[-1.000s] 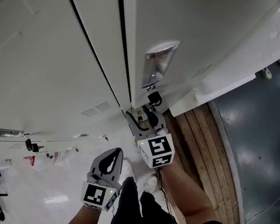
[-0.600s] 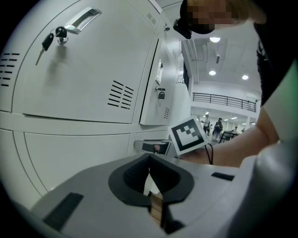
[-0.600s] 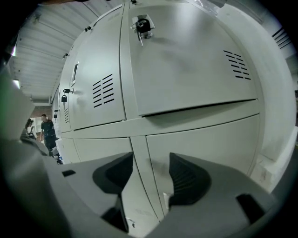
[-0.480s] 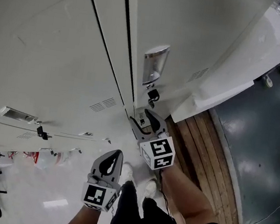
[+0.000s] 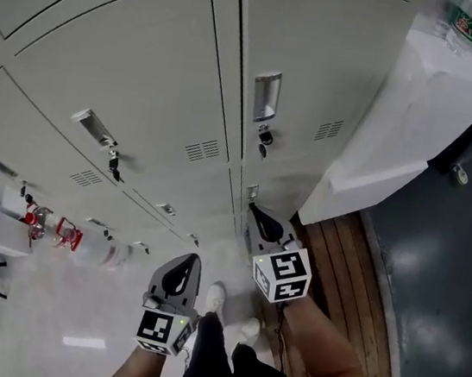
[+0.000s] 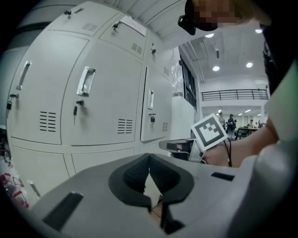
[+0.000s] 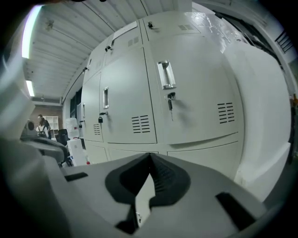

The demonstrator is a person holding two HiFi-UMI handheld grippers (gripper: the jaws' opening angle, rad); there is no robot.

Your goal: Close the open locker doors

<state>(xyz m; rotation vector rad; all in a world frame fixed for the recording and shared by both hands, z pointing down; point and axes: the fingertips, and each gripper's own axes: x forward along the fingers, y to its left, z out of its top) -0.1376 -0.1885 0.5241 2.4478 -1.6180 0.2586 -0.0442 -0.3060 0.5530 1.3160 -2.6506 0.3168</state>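
grey metal locker door (image 5: pixel 330 75): long axis upright, front facing out | left tongs (image 5: pixel 191 263): pressed together | right tongs (image 5: pixel 256 213): pressed together

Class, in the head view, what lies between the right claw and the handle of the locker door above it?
In the head view, a lock with its key sits between the right claw and the handle.
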